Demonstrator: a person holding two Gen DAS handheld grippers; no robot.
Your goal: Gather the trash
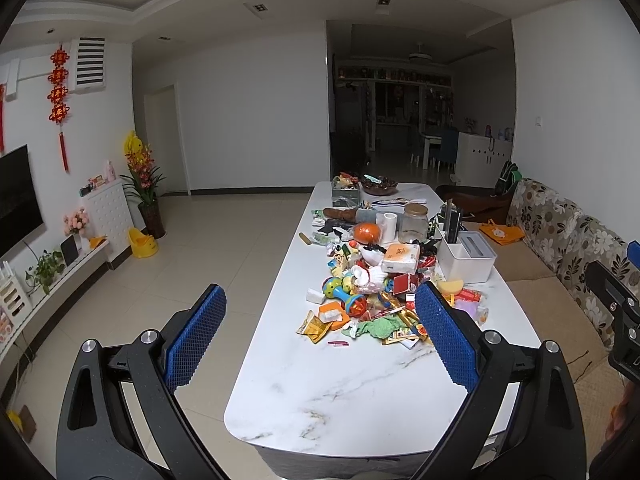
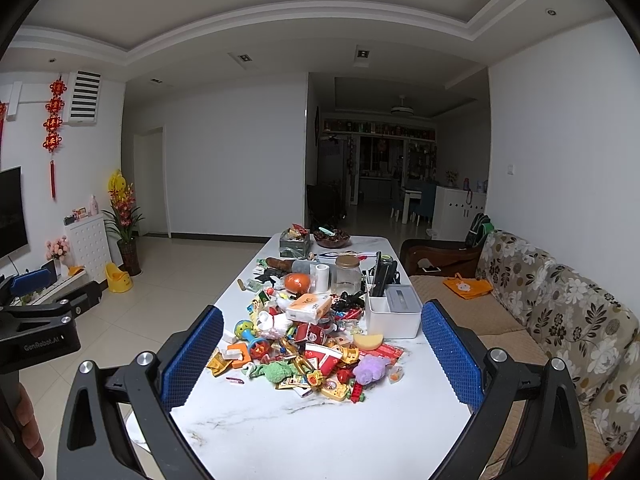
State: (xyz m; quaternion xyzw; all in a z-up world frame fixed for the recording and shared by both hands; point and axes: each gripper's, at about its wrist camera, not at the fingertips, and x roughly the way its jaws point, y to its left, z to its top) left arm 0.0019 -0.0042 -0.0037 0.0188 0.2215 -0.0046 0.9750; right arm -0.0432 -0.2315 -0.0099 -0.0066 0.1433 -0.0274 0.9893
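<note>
Both held back above the near end of the tabletop [image 2: 320, 432], probably to survey first: left gripper [image 1: 320, 336] and right gripper [image 2: 320, 356], fingers spread wide, grasping nothing. Trash pile [image 2: 304, 344] heaped mid-tabletop, untouched, wrappers mixed among toys.

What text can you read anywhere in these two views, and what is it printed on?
"GenRobot.AI": on the black body of the left gripper, seen in the right wrist view.
Orange print on the tissue pack: too blurred to read.
Gold characters on the red wall hanging: too small to read.
Print on the wrappers in the trash pile: too small to read.
</note>
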